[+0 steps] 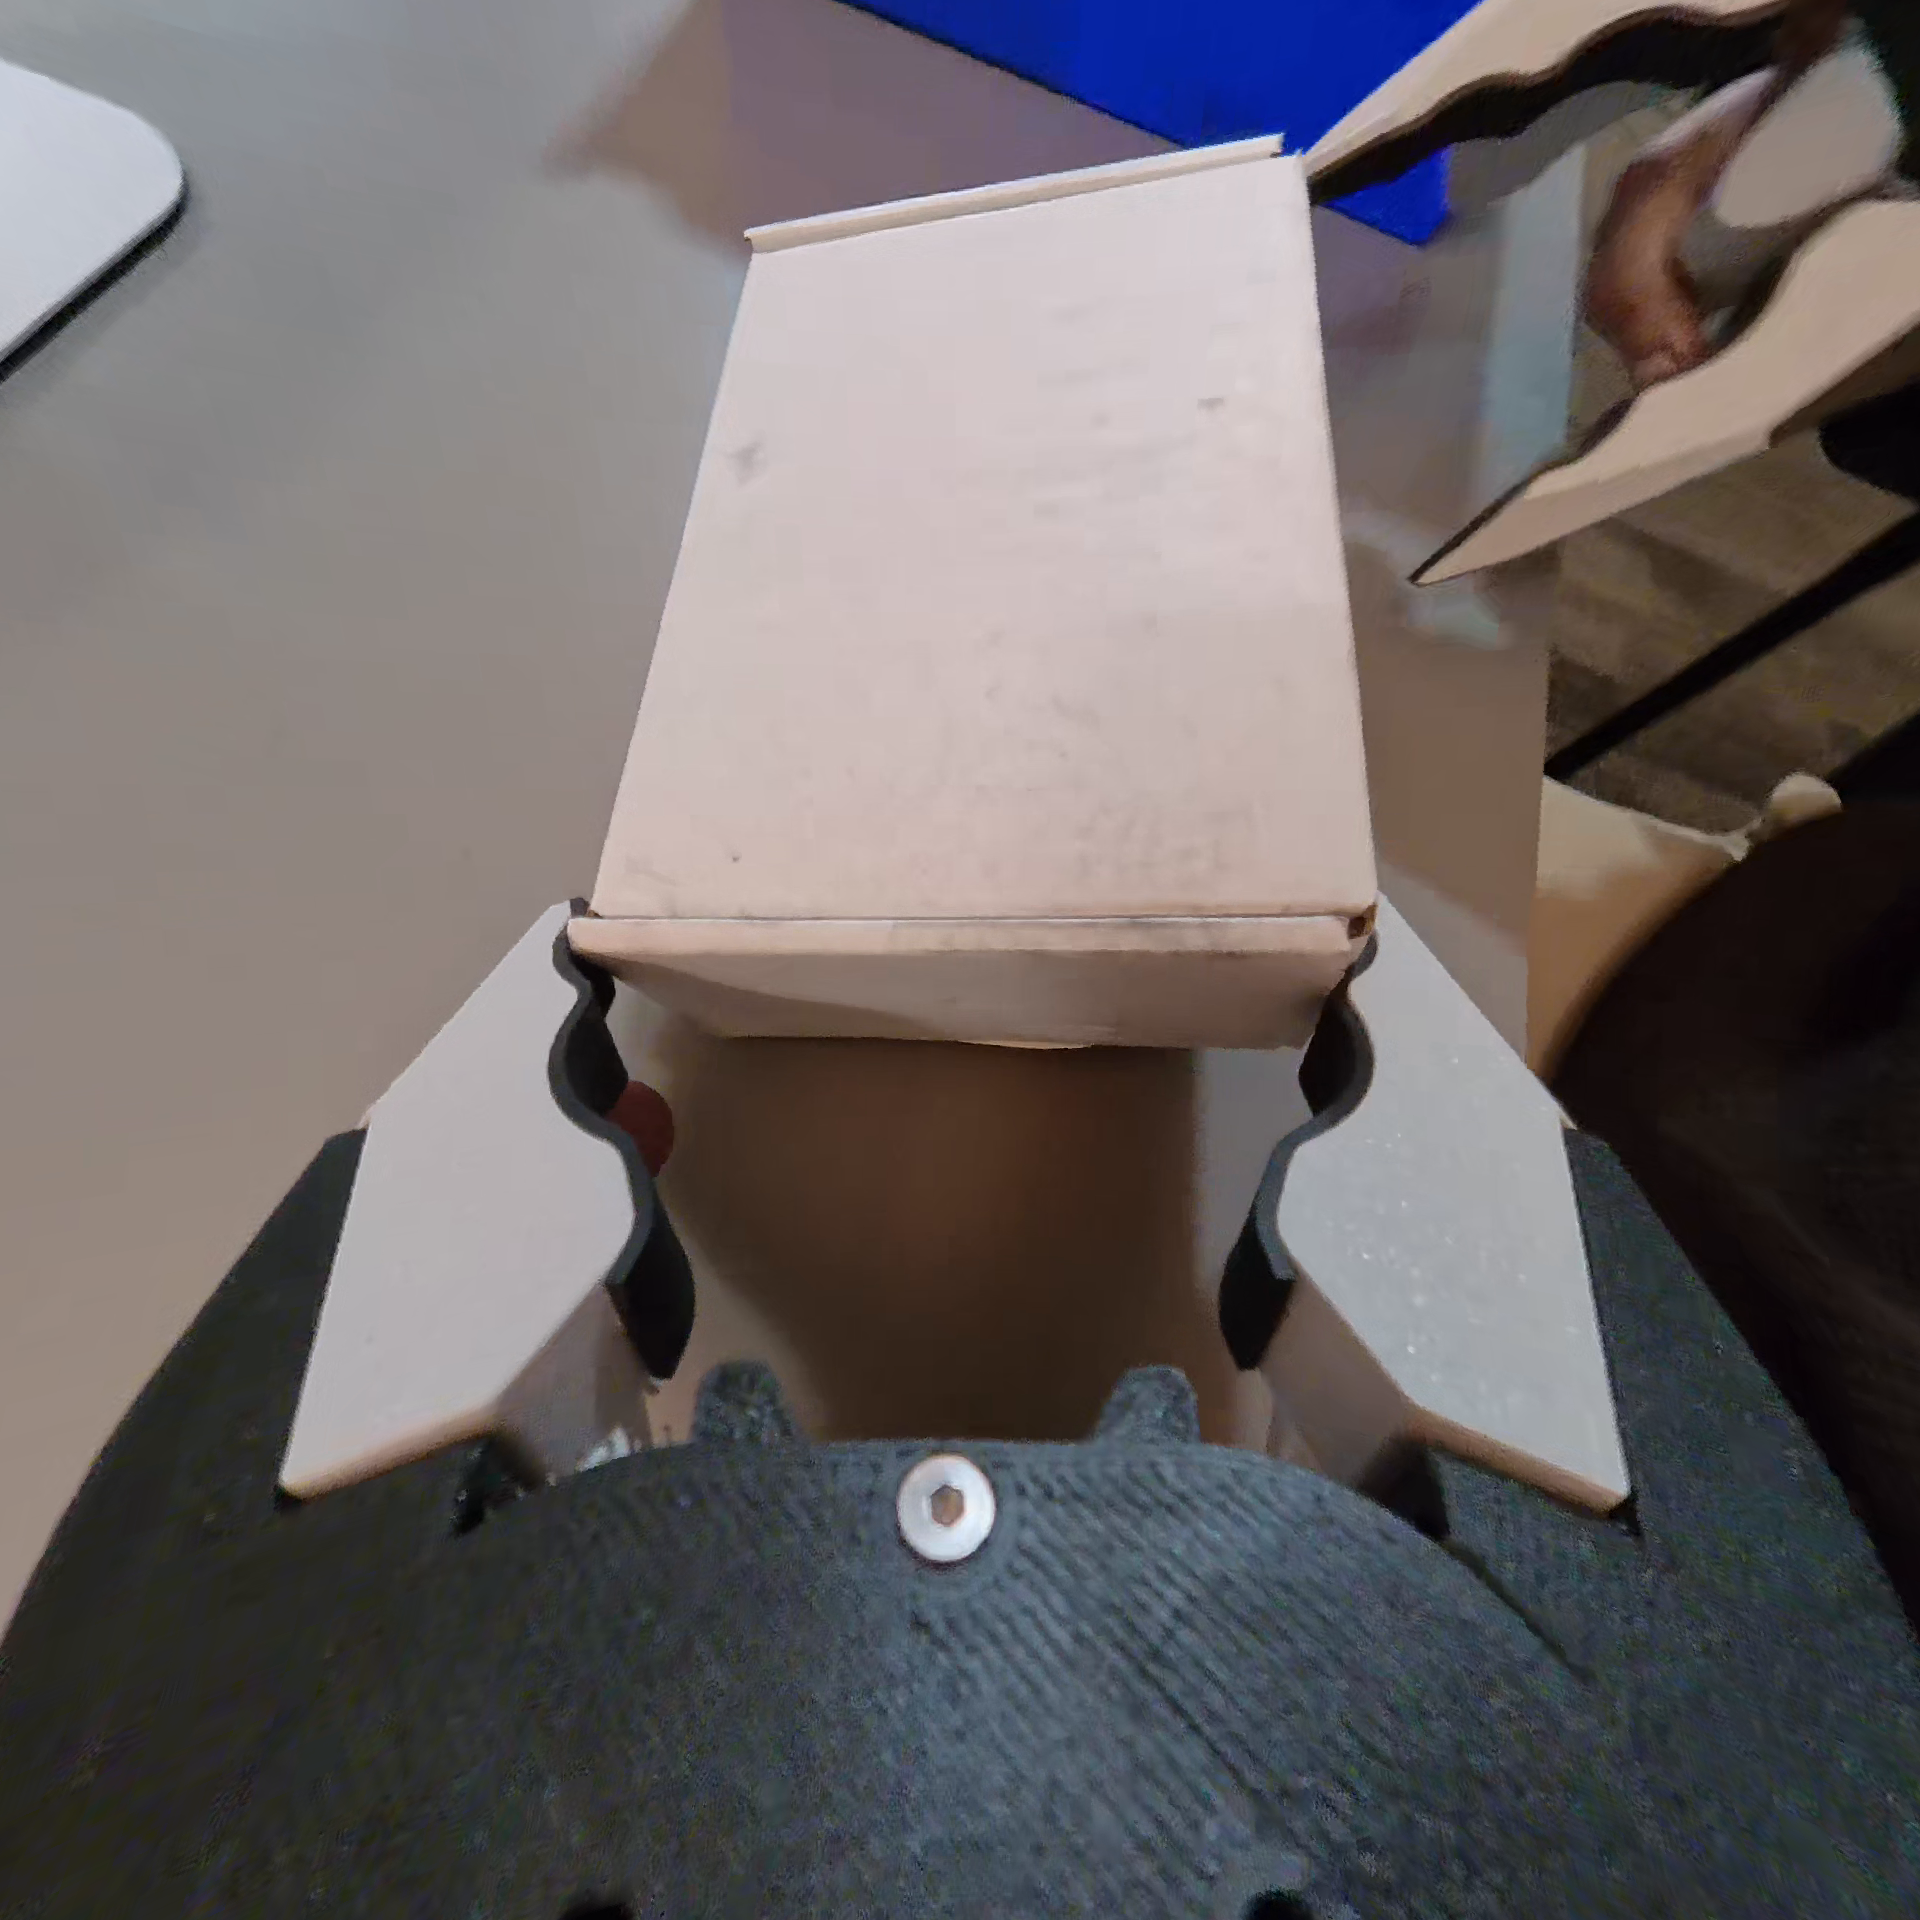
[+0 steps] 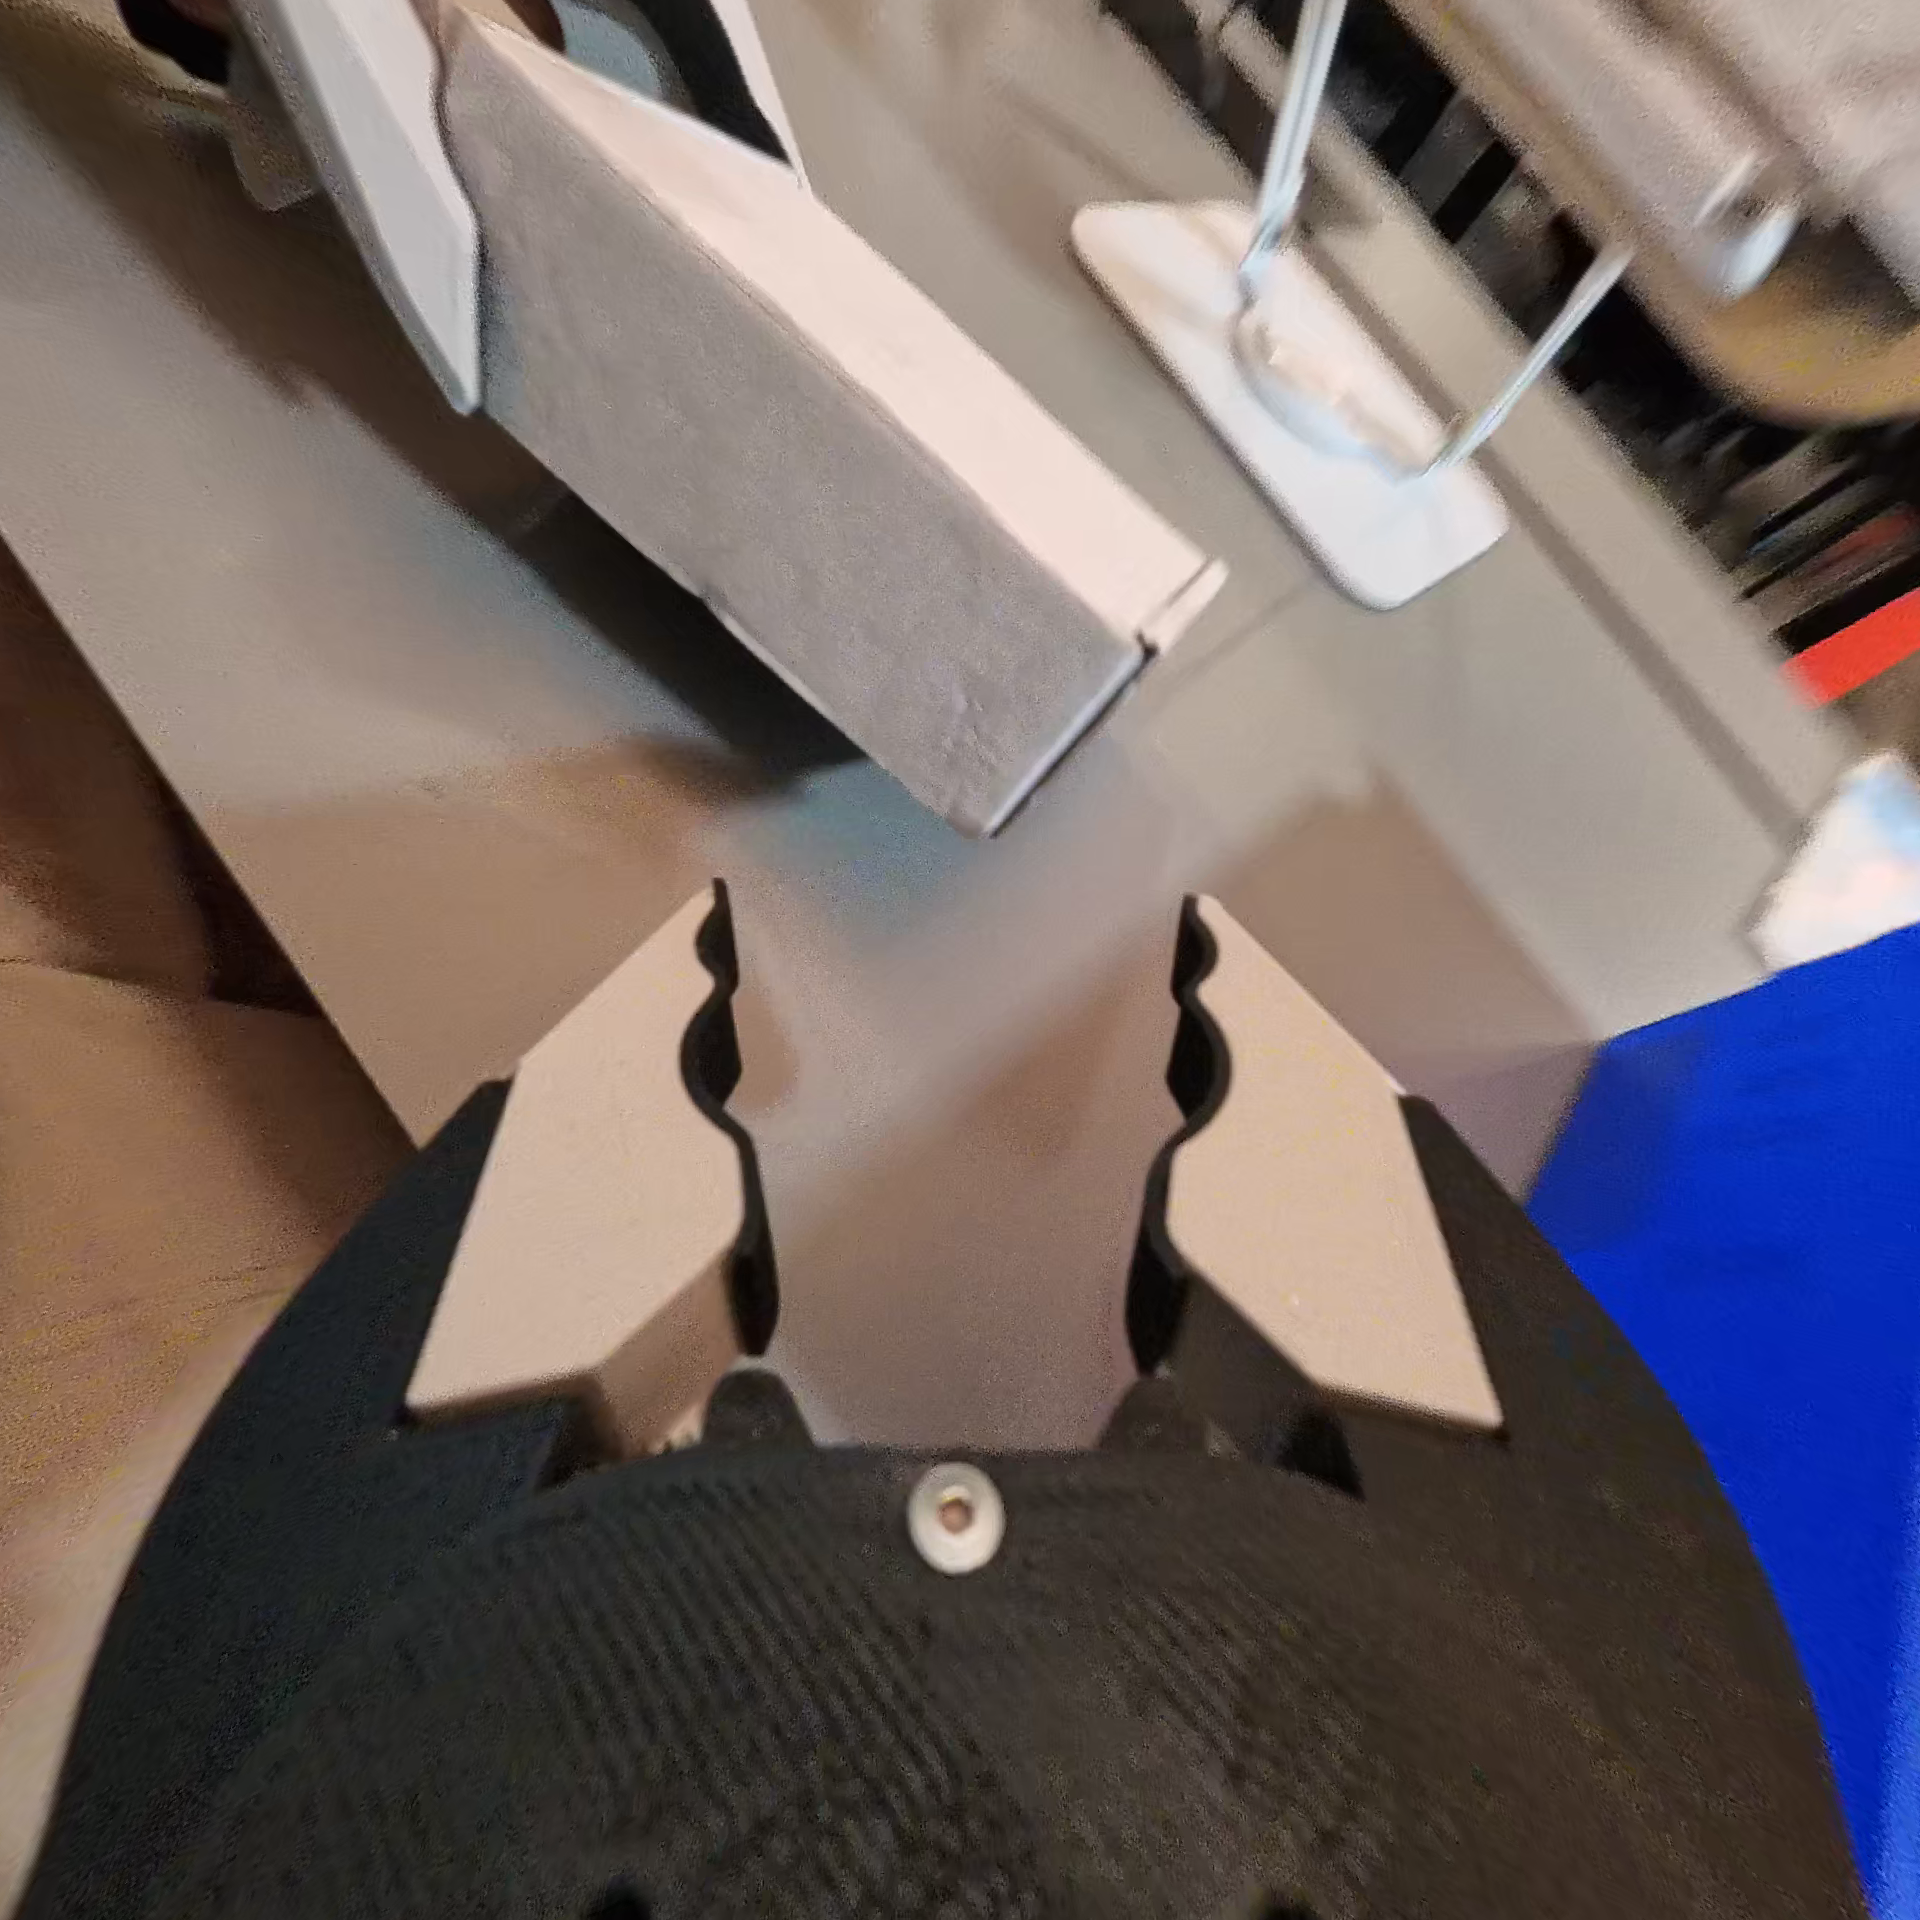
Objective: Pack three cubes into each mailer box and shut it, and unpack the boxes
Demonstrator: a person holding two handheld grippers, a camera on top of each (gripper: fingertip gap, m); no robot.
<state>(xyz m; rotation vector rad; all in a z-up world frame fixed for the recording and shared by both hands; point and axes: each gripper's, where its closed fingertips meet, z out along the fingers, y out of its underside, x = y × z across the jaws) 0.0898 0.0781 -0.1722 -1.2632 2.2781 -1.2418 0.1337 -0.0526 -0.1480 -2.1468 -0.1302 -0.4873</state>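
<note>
My left gripper (image 1: 971,935) is shut on the near end of a closed white mailer box (image 1: 997,561). The box points away from me, tilted, above the grey table (image 1: 312,623). In the right wrist view the same box (image 2: 810,468) hangs slanted over the table (image 2: 1299,831), with the left gripper (image 2: 623,281) clamped on its far end. My right gripper (image 2: 954,909) is open and empty, just short of the box's free corner. It also shows in the left wrist view (image 1: 1366,374), off the box's far right corner. No cubes are in view.
A white flat stand base (image 2: 1288,395) with thin metal rods stands on the table beyond the box; its corner shows in the left wrist view (image 1: 62,187). A blue object (image 2: 1745,1247) lies to the right, also seen behind the box (image 1: 1143,62). The table's edge (image 2: 208,831) runs at the left.
</note>
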